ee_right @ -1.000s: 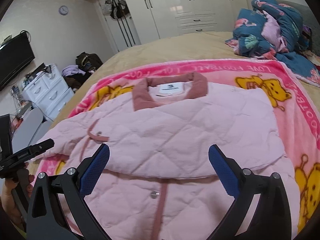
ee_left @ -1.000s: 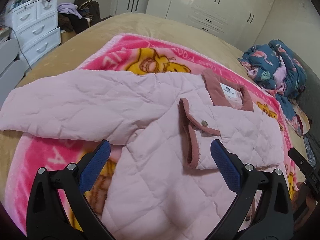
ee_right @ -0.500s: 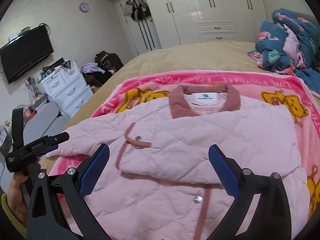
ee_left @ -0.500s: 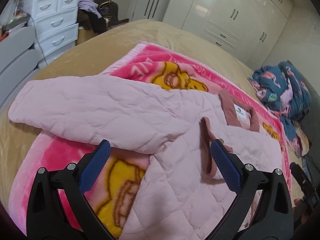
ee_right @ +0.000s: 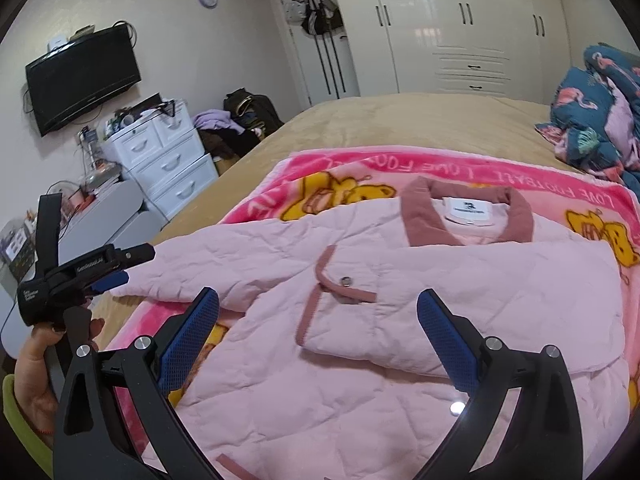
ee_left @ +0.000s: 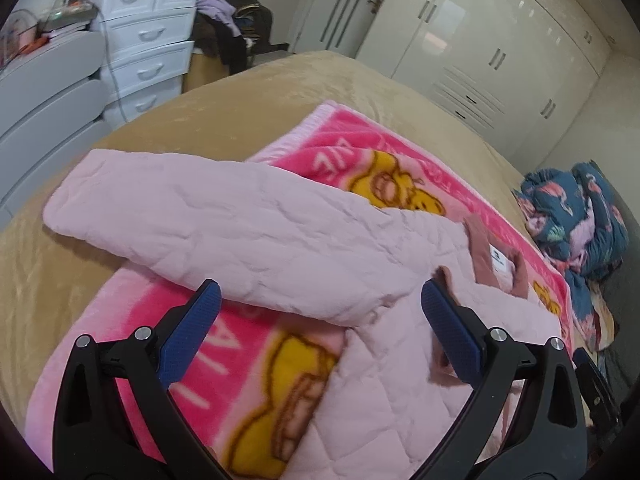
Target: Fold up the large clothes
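A pink quilted jacket with a dusty-rose collar lies on a pink cartoon blanket on the bed. One sleeve is folded across its chest. The other sleeve lies stretched out to the left. My left gripper is open and empty, hovering above that sleeve near the armpit. It also shows at the left of the right wrist view, near the sleeve's cuff. My right gripper is open and empty above the jacket's front.
A bundle of blue flamingo bedding lies at the bed's right side. White drawers, clothes and a bag stand left of the bed. White wardrobes line the far wall. The tan bedspread surrounds the blanket.
Both grippers have swung left. The left one moved from over the jacket's body to over the stretched-out sleeve. Both stay open and empty; the jacket has not moved.
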Tool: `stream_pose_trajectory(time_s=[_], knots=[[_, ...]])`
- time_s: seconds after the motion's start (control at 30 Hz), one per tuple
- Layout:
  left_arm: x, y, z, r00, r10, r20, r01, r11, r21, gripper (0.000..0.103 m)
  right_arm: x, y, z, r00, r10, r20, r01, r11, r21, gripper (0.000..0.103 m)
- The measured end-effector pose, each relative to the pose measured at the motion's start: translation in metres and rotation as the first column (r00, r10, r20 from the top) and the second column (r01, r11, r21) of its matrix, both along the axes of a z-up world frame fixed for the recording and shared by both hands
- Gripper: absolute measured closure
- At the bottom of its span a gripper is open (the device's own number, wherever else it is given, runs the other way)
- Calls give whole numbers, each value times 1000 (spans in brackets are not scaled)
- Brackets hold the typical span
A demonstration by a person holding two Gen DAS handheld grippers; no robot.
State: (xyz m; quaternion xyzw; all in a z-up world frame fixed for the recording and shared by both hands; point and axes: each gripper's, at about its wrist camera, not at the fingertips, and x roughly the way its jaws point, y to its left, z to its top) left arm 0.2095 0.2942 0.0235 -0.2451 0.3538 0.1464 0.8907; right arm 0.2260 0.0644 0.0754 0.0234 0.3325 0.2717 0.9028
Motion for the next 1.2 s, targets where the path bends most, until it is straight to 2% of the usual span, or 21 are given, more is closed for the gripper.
stream_pose_trajectory(time_s=[0.33,0.6,0.87,1.2], knots=[[-12,43,-11,993,110,-28,-111,993,-26,9,0,41,0,997,73,7,-73,997,-21,4],[-21,75,-24,983,180,-42,-184,979,-87,9,2,82,-1,986,165,9,-164,986,-29,4],[-29,109,-41,964,258,-66,-265,954,-143,9,5,129,-10,969,245,-16,-246,968,-52,4],[-33,147,-66,933,345,-101,-358,912,-199,9,10,166,-27,949,307,-66,-312,948,-67,4]])
